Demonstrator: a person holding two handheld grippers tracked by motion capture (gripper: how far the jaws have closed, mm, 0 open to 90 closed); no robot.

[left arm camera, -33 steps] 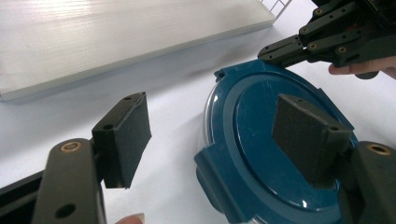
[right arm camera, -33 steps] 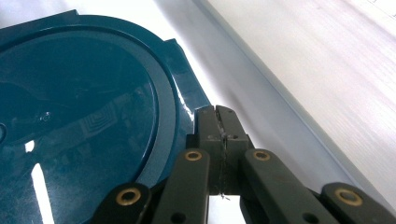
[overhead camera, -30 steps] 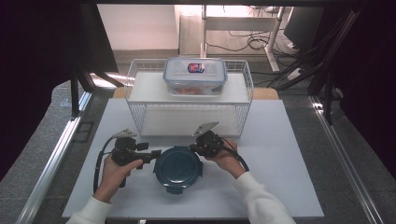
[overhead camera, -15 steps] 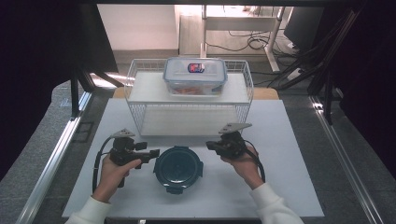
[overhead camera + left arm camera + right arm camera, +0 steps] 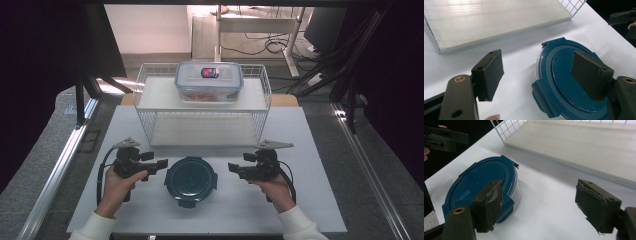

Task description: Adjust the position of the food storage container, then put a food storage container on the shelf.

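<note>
Centrally, a round blue-lidded container [image 5: 190, 180] was seen on the white table [image 5: 320, 210], just in front of a wire rack [image 5: 202, 107] and between the two grippers. On the rack's upper shelf a clear box [image 5: 209, 81] with a clip lid was set, with something reddish inside that could not be made out. The left gripper [image 5: 161, 164] was held level in the left hand [image 5: 119, 186], pointed at the container from its left and just beside its rim; in the left gripper view its jaws were spread wide with nothing between the pads [image 5: 489, 75], the container [image 5: 571, 82] lying under the farther jaw and not being touched. The right gripper [image 5: 234, 168] was held in the right hand [image 5: 272, 187], pointed at the container from its right, a small gap being left to the rim. Its jaws had just been opening and were seen wide apart in the right gripper view, with bare table between the pads [image 5: 490, 206] and nothing gripped; the container [image 5: 482, 187] was seen beyond the left-side jaw in that view. The lid was seated on the container, its clips folded down at the rim. A white sleeve was seen at each wrist
</note>
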